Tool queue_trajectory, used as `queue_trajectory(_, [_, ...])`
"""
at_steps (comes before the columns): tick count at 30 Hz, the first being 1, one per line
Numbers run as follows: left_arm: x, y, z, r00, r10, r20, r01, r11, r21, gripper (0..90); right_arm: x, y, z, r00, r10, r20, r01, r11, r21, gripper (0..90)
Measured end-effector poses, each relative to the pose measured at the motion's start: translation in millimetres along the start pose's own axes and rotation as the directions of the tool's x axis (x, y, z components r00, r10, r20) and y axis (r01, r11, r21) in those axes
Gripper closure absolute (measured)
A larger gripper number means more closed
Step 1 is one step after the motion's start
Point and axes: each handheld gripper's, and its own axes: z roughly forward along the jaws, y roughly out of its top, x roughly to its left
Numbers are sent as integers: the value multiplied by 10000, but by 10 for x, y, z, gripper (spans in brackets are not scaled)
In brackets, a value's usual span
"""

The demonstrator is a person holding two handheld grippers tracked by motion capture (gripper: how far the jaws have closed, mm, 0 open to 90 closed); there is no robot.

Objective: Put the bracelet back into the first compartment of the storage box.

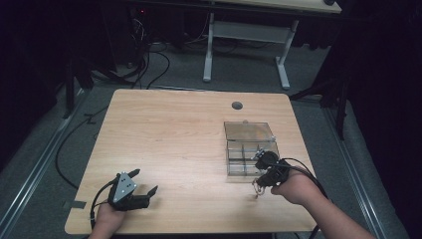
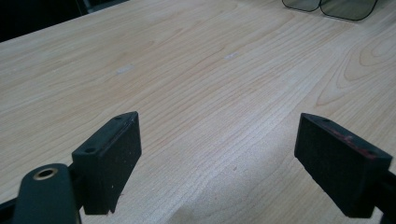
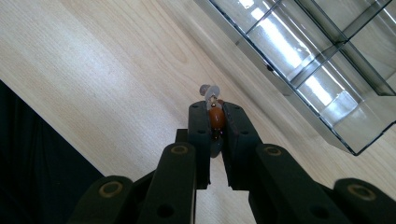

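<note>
My right claw (image 3: pixel 216 122) pinched on a glossy orange bead (image 3: pixel 216 118) above pale grained table (image 3: pixel 93 70), beside clear compartmented box (image 3: pixel 322 65), left claw (image 2: pixel 217 158) wide, empty, matte pads.

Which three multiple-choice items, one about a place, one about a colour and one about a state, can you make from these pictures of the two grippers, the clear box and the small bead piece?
1. Where does the clear box stand on the table?
A. on its right half
B. on its left half
C. at its near left corner

2. What colour is the bead between the right gripper's jaws?
A. blue
B. orange-brown
C. green

3. How does the left gripper stand?
A. shut on a bead
B. shut on the box lid
C. open, nothing between its jaws

Answers:
1 A, the high view shows the box right of centre.
2 B, the right gripper view shows it.
3 C, its own view shows bare wood between the pads.
</note>
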Motion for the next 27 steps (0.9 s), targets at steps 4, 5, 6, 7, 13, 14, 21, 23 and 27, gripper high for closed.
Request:
queue_trajectory(4, [0,0,0,10000,-15,7,15,10000,2,154,6,8,-20,10000,-54,26,54,10000,60,826])
queue_trajectory(5, [0,0,1,10000,-17,7,17,10000,4,154,10,10,-31,10000,-45,11,44,9999,90,826])
queue_trajectory(6, [1,0,1,10000,-16,4,16,10000,5,154,8,15,-42,9999,-139,61,139,9999,43,826])
queue_trajectory(7, [0,0,1,10000,-19,3,19,10000,3,154,13,19,-58,10000,-62,64,62,10000,37,826])
queue_trajectory(13, [0,0,1,10000,-19,2,19,10000,3,154,-2,50,-153,9999,-48,158,48,10000,-45,826])
queue_trajectory(14, [0,0,1,10000,-17,4,17,10000,3,154,-16,59,-183,9998,-108,169,108,9999,-21,826])
queue_trajectory(21, [1,0,0,10000,-21,14,21,10000,-3,154,-42,100,-230,9998,-131,117,131,9999,-30,826])
queue_trajectory(23, [1,0,0,10000,-22,17,22,10000,-6,154,-33,117,-247,9999,28,113,-28,10000,18,826])
queue_trajectory(27, [2,0,-1,10000,-7,6,8,10000,-10,154,-41,161,-290,9999,-74,117,74,10000,-26,826])
